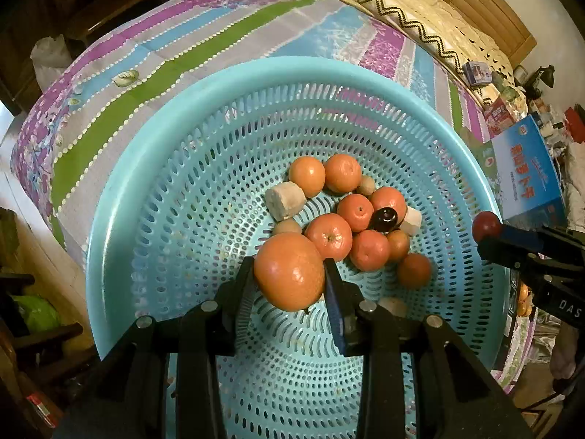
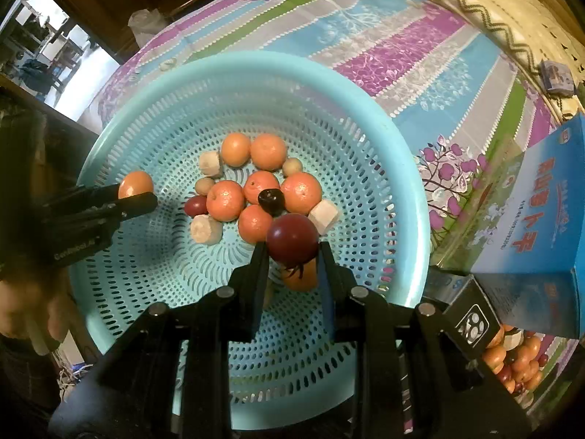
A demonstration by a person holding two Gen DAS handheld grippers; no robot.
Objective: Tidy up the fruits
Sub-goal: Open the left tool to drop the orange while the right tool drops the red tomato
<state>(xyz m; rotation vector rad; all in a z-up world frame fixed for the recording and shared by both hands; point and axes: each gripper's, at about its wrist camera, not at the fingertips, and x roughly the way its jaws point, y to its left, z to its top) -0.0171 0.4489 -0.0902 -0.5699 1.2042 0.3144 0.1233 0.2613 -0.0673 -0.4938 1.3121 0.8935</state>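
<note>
A large turquoise perforated basket [image 1: 153,168] [image 2: 387,139] sits on a striped tablecloth. It holds several oranges [image 1: 329,236] [image 2: 225,200], pale cut root pieces [image 1: 284,200] [image 2: 206,229], small brown fruits and a dark plum [image 1: 384,218] [image 2: 271,200]. My left gripper [image 1: 289,274] is shut on an orange [image 1: 289,271] above the basket's near side; it shows in the right wrist view [image 2: 136,190]. My right gripper [image 2: 292,252] is shut on a dark red tomato [image 2: 291,236]; it shows at the right of the left wrist view [image 1: 486,232].
A blue printed box [image 1: 530,179] [image 2: 537,219] stands right of the basket. A pile of more fruit [image 2: 515,360] lies at the lower right. Small boxes and clutter [image 1: 479,73] sit at the table's far right. A cream zigzag cloth [image 1: 402,3] lies behind.
</note>
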